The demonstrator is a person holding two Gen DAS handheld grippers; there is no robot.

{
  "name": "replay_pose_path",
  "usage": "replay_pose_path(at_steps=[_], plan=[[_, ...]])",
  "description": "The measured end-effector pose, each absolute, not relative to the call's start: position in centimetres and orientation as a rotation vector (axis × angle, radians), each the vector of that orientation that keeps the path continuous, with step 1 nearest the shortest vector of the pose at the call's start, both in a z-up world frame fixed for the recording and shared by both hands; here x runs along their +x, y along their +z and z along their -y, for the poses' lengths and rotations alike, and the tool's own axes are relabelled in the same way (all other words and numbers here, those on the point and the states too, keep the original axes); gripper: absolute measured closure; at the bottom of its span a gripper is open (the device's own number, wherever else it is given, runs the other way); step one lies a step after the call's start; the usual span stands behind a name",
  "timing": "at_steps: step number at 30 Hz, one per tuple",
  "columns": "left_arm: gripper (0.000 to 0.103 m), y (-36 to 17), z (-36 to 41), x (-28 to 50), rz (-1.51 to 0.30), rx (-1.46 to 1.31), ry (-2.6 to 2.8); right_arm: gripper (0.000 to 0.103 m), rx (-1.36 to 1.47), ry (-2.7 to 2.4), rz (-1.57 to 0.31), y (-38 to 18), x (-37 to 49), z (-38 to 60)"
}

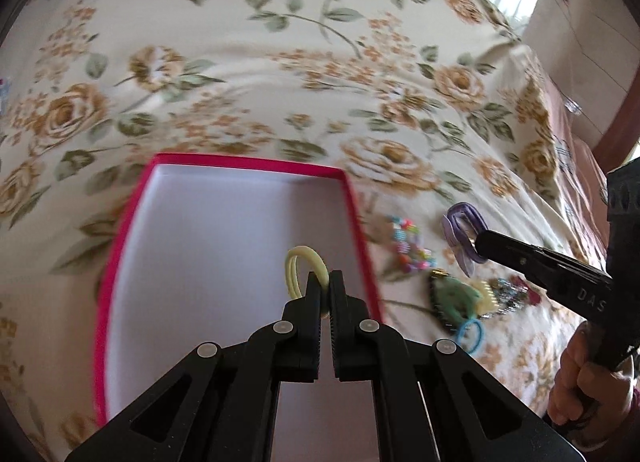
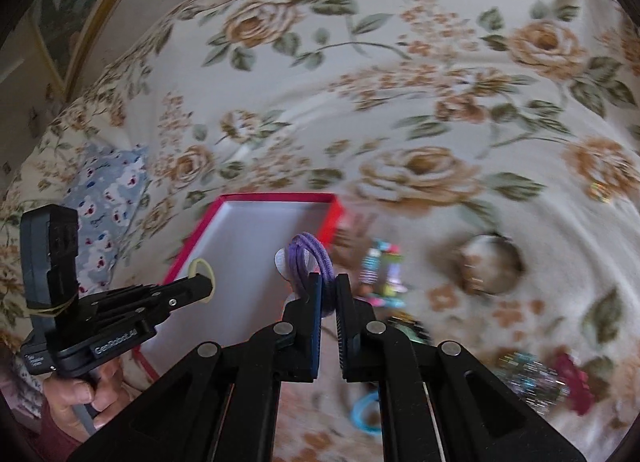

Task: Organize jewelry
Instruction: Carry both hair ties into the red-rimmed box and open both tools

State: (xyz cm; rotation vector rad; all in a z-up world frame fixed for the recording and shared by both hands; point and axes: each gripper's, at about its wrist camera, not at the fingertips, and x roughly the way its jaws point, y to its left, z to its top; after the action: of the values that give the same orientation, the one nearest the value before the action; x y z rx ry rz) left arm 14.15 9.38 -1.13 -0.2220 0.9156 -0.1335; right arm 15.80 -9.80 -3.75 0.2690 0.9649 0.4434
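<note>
left gripper point(image 1: 325, 282): jaws nearly together, pinching a pale yellow hair tie point(image 1: 304, 268). the loop stands up past the fingertips, held above the white floor of the open pink-rimmed box point(image 1: 120, 238). in the right wrist view the same yellow loop sits at the left gripper's tip, over the box's near left part.

right gripper point(image 2: 329, 284): jaws narrow, clamped on a purple hair tie point(image 2: 310, 258) with a pale lilac piece attached. in the right wrist view it hangs in front of the box's right side; in the left wrist view it is right of the box rim, over the bedspread. whether it is above the box interior cannot be told.

box: lies on a cream floral bedspread point(image 1: 280, 74), interior looks bare and white where visible.

loose items on the bedspread, right of the box:
- string of multicoloured beads point(image 1: 412, 246), just beside the box's right rim
- green fabric hair piece point(image 1: 456, 296), nearer than the beads
- blue hair tie point(image 1: 472, 336), touching the green piece on its near side
- sparkly clip with a dark red part point(image 2: 536, 378), further right, blurred
- brownish ring-shaped item point(image 2: 490, 266), far right of the beads, too blurred to name

a hand point(image 1: 576, 378) grips the right gripper's handle; another hand point(image 2: 84, 390) grips the left one.
</note>
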Motion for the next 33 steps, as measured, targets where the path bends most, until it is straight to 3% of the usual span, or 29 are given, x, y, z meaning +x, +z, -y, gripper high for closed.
replay_pose_path(at_steps=[12,24,33], plan=[[0.1,-3.5,-13.6,18.0,-1.002,-0.202,-0.01,0.097,0.234,0.581,-1.03,-6.2,19.4,0.6],[0.1,-7.4,-13.9,22.5,-1.09,-0.136,0.06,0.096,0.206,0.591,-1.159,-11.0,22.5,-2.0],[0.092,-7.6,-13.8,22.5,-1.085,-0.123,0.066,0.092,0.19,0.578,-1.165,-11.5,22.9,-1.9]])
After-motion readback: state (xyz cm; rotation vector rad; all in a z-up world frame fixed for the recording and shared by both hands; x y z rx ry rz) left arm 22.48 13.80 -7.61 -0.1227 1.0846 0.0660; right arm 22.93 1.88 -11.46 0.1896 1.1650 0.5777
